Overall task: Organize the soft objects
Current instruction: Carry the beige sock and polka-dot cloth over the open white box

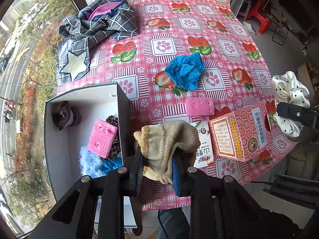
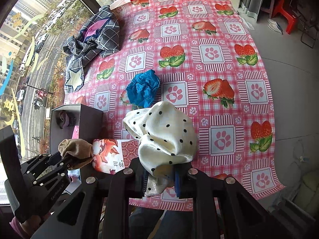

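Note:
My left gripper (image 1: 157, 171) is shut on a beige knitted glove (image 1: 169, 141), held up beside the right wall of the white-lined box (image 1: 59, 139). Inside the box lie a pink sponge (image 1: 101, 137), a leopard-print piece, blue fluffy fabric and a dark scrunchie (image 1: 65, 115). My right gripper (image 2: 161, 175) is shut on a white polka-dot scrunchie (image 2: 165, 137), lifted above the table; the same scrunchie (image 1: 289, 93) shows at the right of the left wrist view. On the tablecloth lie a crumpled blue cloth (image 1: 185, 69) and a second pink sponge (image 1: 199, 106).
A pink patterned carton (image 1: 239, 133) and a flat snack packet (image 1: 203, 147) lie near the table's front edge. A grey checked fabric heap (image 1: 99, 23) covers the far left corner by the window. Red stools (image 2: 285, 10) stand on the floor beyond the table.

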Available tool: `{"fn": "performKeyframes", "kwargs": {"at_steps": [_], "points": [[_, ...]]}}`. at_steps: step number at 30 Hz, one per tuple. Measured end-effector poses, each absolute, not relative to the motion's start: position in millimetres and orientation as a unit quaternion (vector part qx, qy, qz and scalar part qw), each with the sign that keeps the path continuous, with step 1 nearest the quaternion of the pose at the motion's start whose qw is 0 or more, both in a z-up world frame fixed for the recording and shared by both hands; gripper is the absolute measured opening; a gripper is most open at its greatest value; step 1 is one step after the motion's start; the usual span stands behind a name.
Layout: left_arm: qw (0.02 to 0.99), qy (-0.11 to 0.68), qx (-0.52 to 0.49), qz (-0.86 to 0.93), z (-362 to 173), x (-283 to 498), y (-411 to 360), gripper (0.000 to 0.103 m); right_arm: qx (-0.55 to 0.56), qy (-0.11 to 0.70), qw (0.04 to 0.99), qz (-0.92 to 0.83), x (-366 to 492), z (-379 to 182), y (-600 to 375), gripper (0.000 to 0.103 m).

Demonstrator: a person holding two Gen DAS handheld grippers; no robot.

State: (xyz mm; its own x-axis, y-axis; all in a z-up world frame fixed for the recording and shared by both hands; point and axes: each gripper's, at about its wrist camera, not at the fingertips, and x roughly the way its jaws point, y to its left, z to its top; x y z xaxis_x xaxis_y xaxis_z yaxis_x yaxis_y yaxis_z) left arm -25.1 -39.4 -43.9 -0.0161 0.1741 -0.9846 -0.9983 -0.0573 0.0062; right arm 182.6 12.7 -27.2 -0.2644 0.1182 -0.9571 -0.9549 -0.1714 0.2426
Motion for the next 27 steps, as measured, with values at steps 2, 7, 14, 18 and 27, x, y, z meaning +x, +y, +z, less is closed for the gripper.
{"fn": "performKeyframes", "kwargs": {"at_steps": [2,7,14,18,27], "points": [[0.528,0.441,-0.464,0.558,-41.7,-26.1,-41.8,0.026,-0.434,0.485,0.424,0.630,179.3,-26.7,4.5,0.021],[0.534,0.435,-0.462,0.558,-36.8,-29.4,-47.3,0.026,-0.440,0.484,0.419,0.630,169.6,-26.3,-12.6,0.021],[0.540,0.429,-0.459,0.560,-30.6,-35.2,-56.1,0.026,-0.444,0.482,0.413,0.632,156.6,-23.9,-25.1,0.021],[0.540,0.424,-0.459,0.564,-27.8,-40.3,-61.4,0.026,-0.446,0.478,0.411,0.635,149.1,-21.4,-29.3,0.021],[0.532,0.411,-0.466,0.575,-25.1,-57.0,-72.0,0.026,-0.456,0.468,0.399,0.644,129.2,-20.3,-36.2,0.021]]}}
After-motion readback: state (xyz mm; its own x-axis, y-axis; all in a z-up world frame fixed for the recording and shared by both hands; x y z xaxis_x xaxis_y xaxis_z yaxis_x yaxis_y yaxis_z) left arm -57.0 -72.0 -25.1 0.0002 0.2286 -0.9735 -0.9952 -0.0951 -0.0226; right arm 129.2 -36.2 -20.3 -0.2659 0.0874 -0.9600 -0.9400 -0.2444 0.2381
